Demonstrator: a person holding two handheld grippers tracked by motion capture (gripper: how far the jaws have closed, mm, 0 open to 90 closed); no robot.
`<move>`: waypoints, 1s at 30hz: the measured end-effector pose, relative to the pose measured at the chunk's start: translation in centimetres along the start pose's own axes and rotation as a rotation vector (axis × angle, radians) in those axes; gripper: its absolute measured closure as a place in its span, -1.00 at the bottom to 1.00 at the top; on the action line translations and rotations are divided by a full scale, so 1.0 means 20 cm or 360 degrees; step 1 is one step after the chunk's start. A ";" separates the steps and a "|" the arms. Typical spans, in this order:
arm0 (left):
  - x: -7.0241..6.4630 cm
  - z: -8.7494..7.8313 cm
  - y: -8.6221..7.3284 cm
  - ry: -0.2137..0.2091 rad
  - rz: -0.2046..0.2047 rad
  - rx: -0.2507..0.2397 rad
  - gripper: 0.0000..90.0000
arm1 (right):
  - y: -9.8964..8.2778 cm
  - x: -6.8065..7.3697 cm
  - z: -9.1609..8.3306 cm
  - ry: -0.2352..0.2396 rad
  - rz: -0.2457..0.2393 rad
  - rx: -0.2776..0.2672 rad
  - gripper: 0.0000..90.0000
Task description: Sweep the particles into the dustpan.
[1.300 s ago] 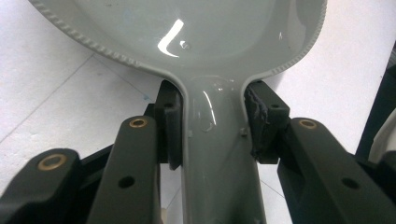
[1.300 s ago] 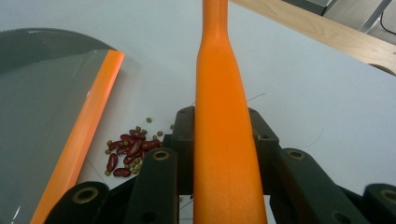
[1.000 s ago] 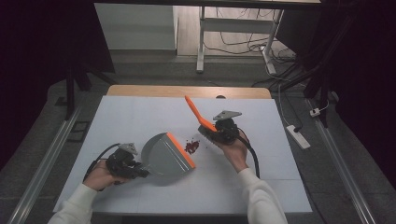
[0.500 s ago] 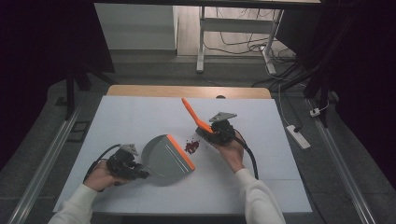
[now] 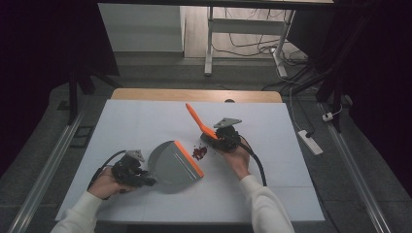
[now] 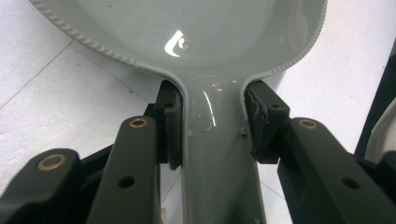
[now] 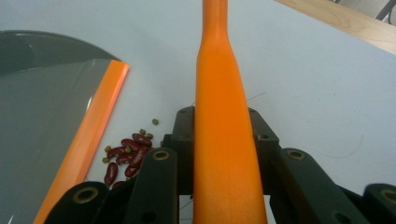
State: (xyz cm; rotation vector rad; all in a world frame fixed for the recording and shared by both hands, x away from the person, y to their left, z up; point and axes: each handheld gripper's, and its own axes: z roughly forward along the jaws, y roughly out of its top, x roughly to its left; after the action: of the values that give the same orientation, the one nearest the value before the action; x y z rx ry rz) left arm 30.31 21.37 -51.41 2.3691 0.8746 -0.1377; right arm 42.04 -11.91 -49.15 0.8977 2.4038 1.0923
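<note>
Grey dustpan [image 6: 201, 42] handle clamped between left gripper [image 6: 212, 123] jaws; orange brush [image 7: 219, 126] clamped in right gripper [image 7: 219, 140].

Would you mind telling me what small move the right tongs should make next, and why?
Probably a short sweep of the orange brush toward the dustpan. The right tongs are shut on the brush handle, the beans lie on the table just off the pan's orange lip, and the left tongs grip the pan's handle, bracing it.
</note>
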 end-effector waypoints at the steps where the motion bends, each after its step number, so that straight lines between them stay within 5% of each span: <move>1: 0.00 0.00 0.00 0.0000 -0.0001 0.0000 0.35 | 0.00 0.00 0.00 0.0001 -0.0001 0.0004 0.56; 30: 0.00 0.01 0.00 -0.0015 -0.0016 -0.0001 0.35 | -0.01 0.07 0.03 0.0048 -0.0043 0.0022 0.56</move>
State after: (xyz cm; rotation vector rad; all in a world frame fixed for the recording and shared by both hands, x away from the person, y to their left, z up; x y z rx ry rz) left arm 30.36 21.27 -51.55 2.3620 0.8823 -0.1525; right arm 41.20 -10.84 -49.79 0.8564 2.4437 1.0879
